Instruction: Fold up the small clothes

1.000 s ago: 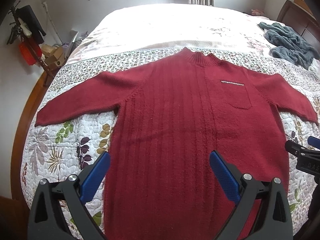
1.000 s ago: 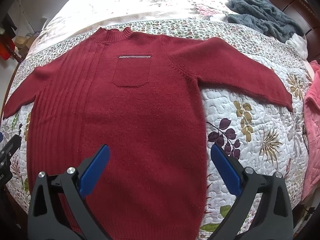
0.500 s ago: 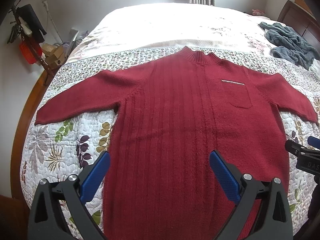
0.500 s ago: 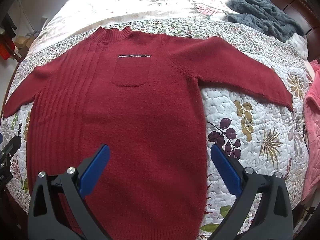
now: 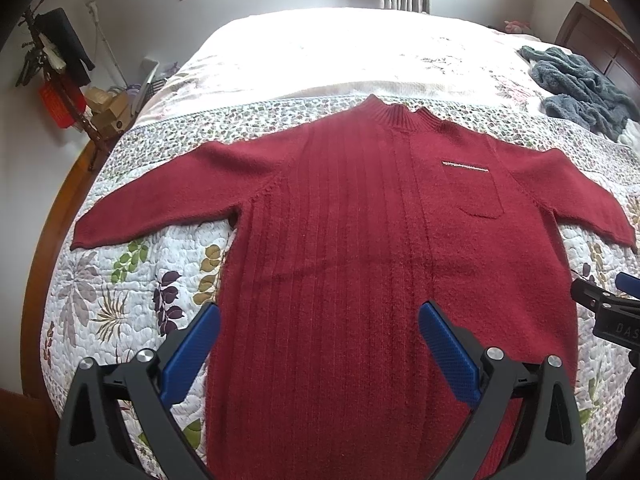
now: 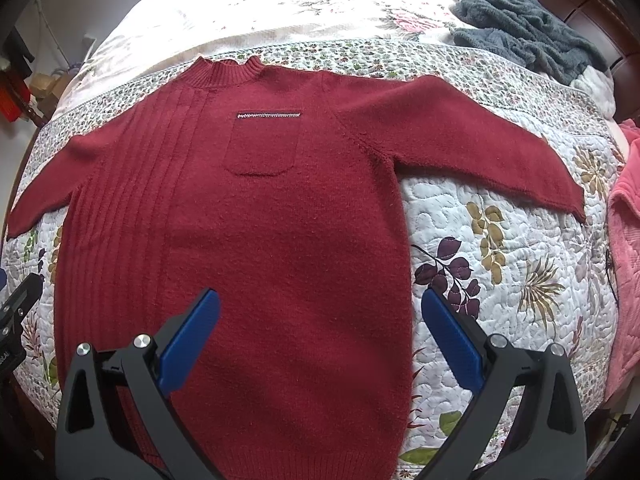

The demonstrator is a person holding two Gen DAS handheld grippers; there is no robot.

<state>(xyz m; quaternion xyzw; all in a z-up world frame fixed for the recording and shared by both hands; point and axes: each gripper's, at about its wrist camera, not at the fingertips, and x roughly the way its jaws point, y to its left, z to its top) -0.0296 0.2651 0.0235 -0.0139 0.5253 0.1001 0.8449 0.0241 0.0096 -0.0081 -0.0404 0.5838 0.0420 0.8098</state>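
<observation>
No change over the last second: the red sweater [image 5: 360, 240] remains flat, face up on the bed [image 5: 320, 52], collar at 12 o'clock. Left gripper [image 5: 318, 348] and right gripper [image 6: 320, 336] stay spread wide, empty, above the hem. Folding has not begun.

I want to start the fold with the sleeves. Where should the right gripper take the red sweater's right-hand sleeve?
Probably at the cuff, coming in from the outer side. The sweater lies flat and face up on the quilt, with that sleeve spread out and angled down, so the cuff is its free end. The right gripper is open and could slip one finger under that edge.
</observation>
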